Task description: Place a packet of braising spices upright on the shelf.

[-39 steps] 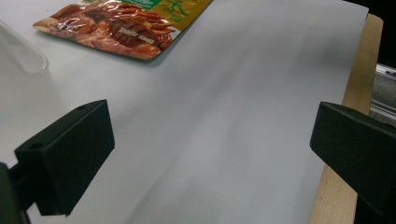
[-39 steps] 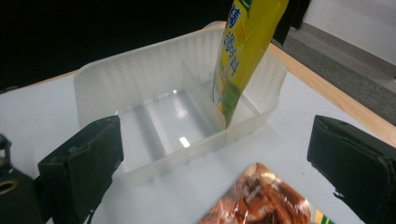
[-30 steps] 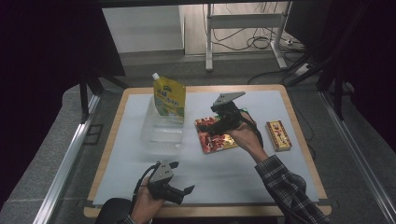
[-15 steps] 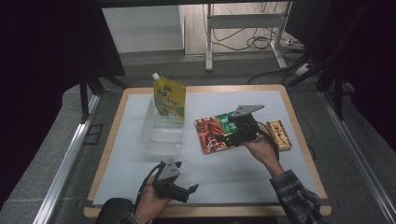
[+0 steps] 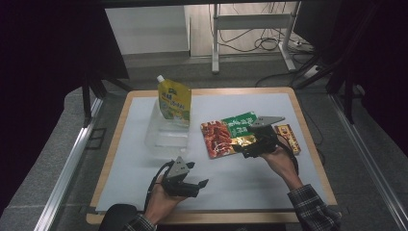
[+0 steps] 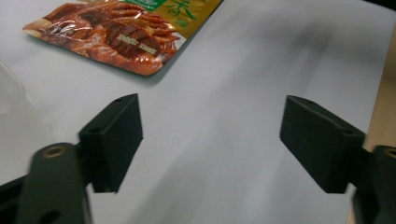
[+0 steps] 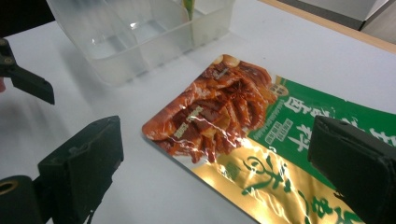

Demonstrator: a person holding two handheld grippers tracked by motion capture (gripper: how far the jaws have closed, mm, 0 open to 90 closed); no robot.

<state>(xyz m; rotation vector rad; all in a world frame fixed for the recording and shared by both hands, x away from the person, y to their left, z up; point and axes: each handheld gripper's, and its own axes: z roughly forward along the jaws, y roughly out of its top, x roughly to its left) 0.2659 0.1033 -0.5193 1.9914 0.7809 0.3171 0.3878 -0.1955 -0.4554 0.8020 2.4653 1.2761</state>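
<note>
Beside the clear tub (image 5: pixel 166 132), in the high view, the food pouch (image 5: pixel 230 135) lies flat, the right gripper (image 5: pixel 248 150) at its near edge and the left gripper (image 5: pixel 195 185) well apart. In the left gripper view, jaws just narrowed, nothing between them. In the right gripper view, wide jaws straddle the pouch corner: approach under way; next, close on the edge.

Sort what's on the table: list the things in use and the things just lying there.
In use:
- food pouch, flat on the mat
- right tool, open over the pouch's near edge

Lying about:
- clear tub
- yellow spout pouch, standing in the tub
- small box
- left tool, open above bare mat
</note>
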